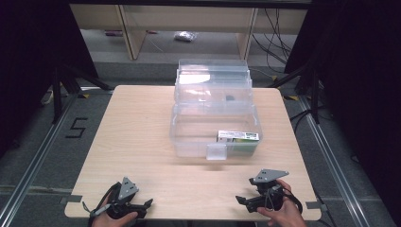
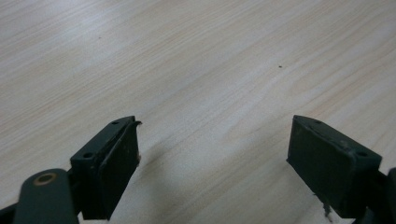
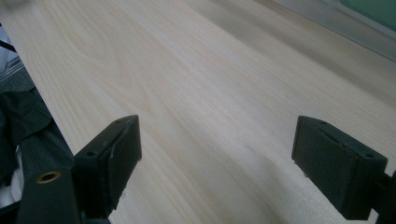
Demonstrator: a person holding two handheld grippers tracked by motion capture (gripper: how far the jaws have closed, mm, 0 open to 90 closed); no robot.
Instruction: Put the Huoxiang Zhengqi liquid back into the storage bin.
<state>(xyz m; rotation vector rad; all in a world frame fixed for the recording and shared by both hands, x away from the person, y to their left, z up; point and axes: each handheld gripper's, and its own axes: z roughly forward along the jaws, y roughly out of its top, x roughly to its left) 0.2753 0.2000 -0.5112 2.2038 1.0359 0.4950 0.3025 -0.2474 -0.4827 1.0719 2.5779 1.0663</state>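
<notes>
1. Two handheld grippers rest at the near edge of the wooden table (image 1: 142, 132): the left gripper (image 1: 147, 202) at the near left corner, the right gripper (image 1: 239, 199) at the near right.
2. Left gripper view: jaws spread wide, nothing between them, bare wood grain beneath.
3. Right gripper view: jaws likewise wide apart and empty, angled along the table's near edge.
4. Clear plastic storage box (image 1: 189, 142) stands at the table's centre, well apart from both grippers, its hinged lid (image 1: 213, 78) thrown back on the far side.
5. Small carton (image 1: 238, 136) with a green-and-white label lies inside the box, against its near right wall.
6. Latch tab (image 1: 216, 152) hangs at the middle of the box's near wall.
7. Step in hand, as judged: the start, before any reach. The next move likely calls for a gripper to travel forward to the box, either down onto the carton or over to the lid.
</notes>
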